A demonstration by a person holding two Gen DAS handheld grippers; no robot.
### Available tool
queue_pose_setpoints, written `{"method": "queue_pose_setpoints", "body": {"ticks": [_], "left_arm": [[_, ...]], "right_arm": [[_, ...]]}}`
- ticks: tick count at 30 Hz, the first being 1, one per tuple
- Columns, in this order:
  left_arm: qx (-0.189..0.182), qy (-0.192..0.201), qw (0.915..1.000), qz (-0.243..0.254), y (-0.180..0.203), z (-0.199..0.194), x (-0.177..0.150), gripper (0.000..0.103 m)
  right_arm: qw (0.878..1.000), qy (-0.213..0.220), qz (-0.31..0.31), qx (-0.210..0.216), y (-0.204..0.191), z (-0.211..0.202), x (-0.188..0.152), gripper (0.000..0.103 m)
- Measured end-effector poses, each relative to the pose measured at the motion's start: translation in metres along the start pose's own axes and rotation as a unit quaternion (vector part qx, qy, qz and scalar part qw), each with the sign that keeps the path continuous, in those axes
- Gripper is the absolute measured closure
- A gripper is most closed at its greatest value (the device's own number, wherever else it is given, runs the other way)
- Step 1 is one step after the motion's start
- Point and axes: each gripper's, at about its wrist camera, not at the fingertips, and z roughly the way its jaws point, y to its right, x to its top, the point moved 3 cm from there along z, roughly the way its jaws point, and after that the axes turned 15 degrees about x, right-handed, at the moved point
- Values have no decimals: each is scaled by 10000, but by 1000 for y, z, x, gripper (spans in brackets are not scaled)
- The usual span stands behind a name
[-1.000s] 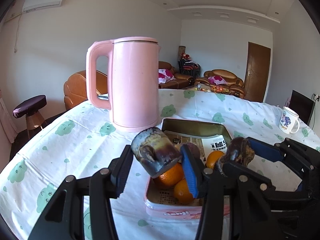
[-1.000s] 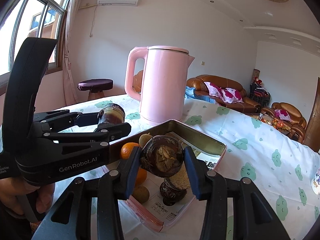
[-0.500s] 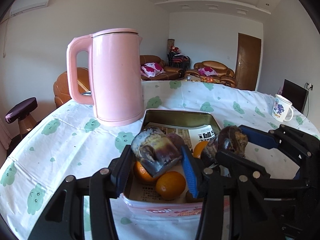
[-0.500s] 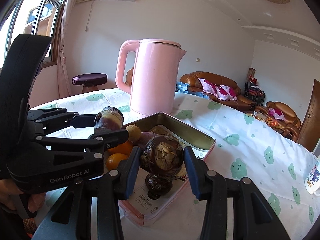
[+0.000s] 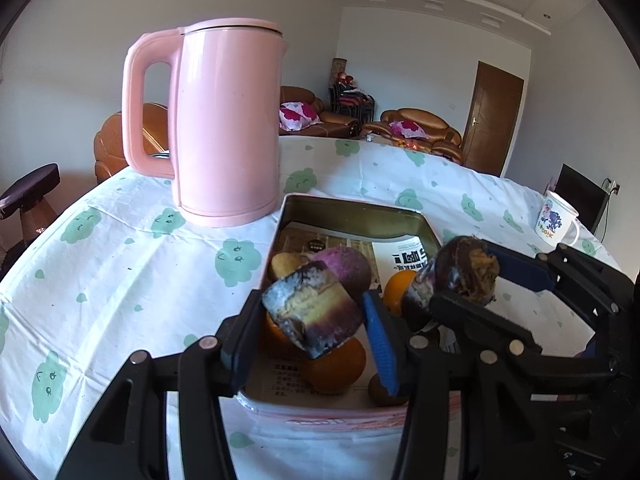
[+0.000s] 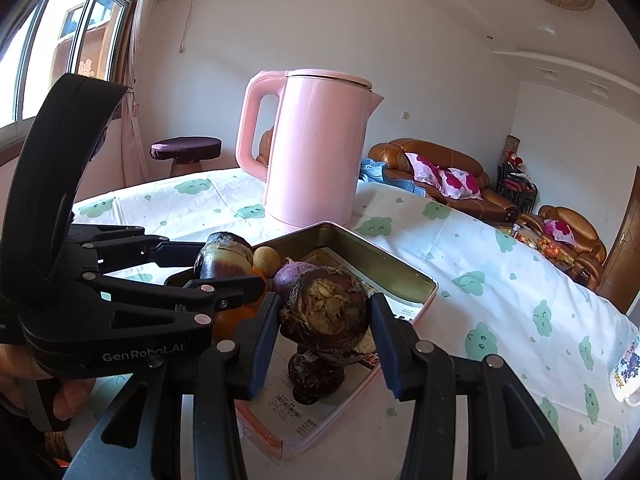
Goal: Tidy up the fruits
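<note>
Two grippers, left gripper (image 5: 312,320) and right gripper (image 6: 324,320), each clamp dark, mouldy-looking fruit.

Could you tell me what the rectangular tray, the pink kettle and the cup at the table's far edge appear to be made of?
Tray: likely thin metal; its inner walls look brassy, with a dull sheen and a rolled rim. Pink kettle: probably matte plastic outside, seamless and evenly coloured; the inside is hidden. Cup: glossy white with a printed design, ceramic or enamel; the pictures cannot settle which.
</note>
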Motion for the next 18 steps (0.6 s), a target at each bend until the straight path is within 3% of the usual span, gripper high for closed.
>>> {"method": "queue_pose_setpoints", "body": {"ticks": [4,8,18], "left_arm": [[101,136,9998,-44,-6,-5,1,49],[288,388,9988,-74,-13,-16,4,37],[310,705,9970,-111,-13,-37,14,33]], "right_arm": [[9999,44,48,107,1,1,4,48],[9998,154,46,103,-1,-5,4,42],[9994,279,61,-212,1,-29,3,39]]}}
